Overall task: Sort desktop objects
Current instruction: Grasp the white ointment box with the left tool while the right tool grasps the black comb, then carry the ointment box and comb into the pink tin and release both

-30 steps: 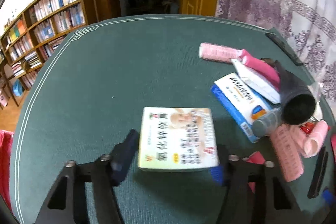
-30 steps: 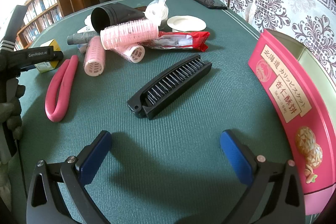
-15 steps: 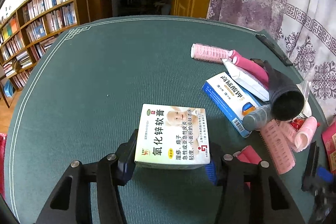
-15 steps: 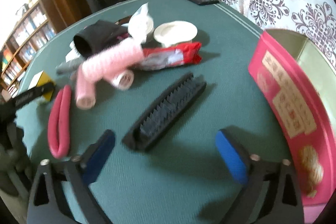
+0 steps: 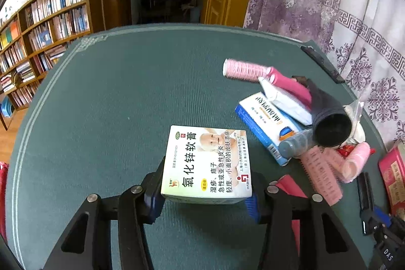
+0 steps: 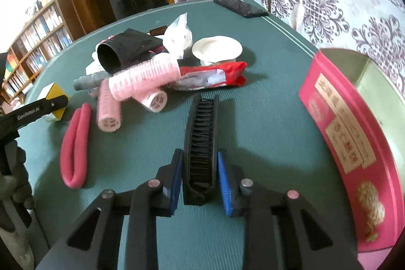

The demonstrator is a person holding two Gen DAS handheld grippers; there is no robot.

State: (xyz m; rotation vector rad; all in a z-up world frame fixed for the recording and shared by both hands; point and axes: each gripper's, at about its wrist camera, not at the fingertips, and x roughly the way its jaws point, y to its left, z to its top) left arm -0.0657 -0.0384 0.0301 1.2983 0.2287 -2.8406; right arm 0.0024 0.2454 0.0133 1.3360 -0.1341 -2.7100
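Where bookshelves (image 5: pixel 38 42) loom, green table (image 5: pixel 126 92).

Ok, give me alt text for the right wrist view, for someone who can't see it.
The right gripper is closed on the near end of a black folding comb lying on the green table mat. Behind it sit pink hair rollers, a red snack packet and a black tube; an open pink biscuit tin stands at right.

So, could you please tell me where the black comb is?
In the right wrist view, the black comb sits between the right gripper's jaws, just below the red packet.
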